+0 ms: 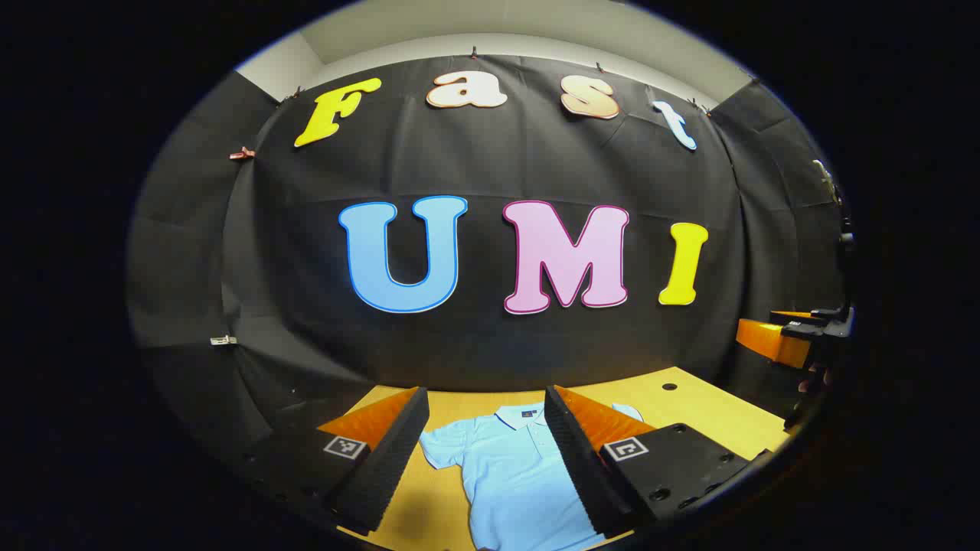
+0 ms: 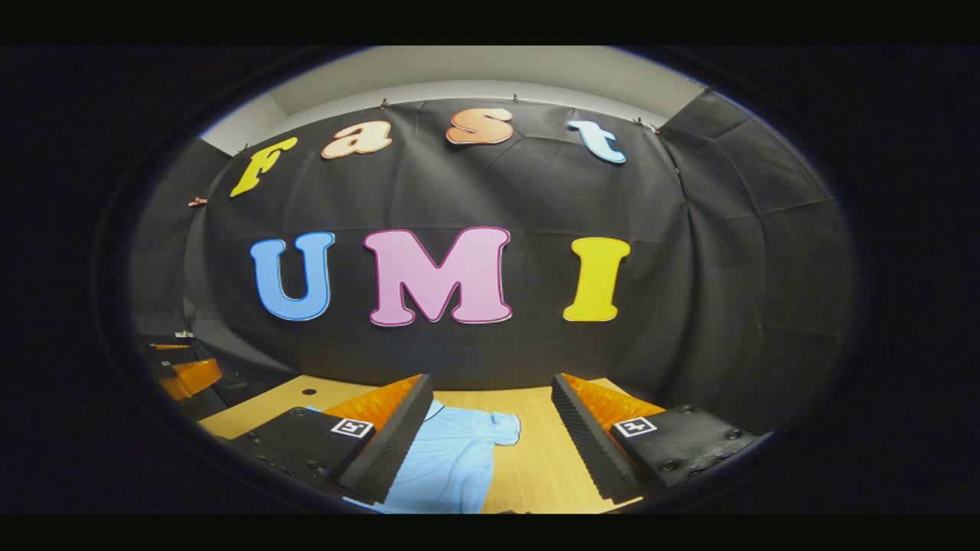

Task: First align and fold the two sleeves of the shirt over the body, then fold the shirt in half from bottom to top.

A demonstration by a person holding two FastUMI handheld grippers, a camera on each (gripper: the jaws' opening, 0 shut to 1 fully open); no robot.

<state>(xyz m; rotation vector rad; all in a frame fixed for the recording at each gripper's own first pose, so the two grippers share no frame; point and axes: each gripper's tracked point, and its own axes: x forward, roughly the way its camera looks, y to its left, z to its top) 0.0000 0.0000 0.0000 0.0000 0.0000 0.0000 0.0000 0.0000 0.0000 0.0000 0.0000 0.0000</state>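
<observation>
Surface (image 1: 712,417): a wooden top at the foot of the booth's black cloth wall, with a small dark hole near its far edge; it carries the shirt.
Shirt (image 1: 513,474): a light blue polo lying flat and face up on the surface, collar (image 1: 524,415) toward the wall, hem toward the onlooker and cut off at the lower edge of both views. Both short sleeves lie spread out to the sides, so no fold appears to be made yet.
Step in hand: judged to be the approach to the first sleeve fold. To do it well, each claw should pinch its sleeve at the outer cuff, take one layer only, lift just clear of the surface, carry the cuff inward over the chest and lay it square to the side seam, so both sleeves match.
Shirt's right-hand sleeve (image 2: 501,427): in the right gripper view, lying between that claw's fingers and farther off.
Left claw (image 1: 486,459): jaws wide apart, holding nothing, poised above the shirt's chest and collar, not touching the cloth.
Right claw (image 2: 490,451): jaws equally wide, empty, raised over the shirt's right side and bare surface.
</observation>
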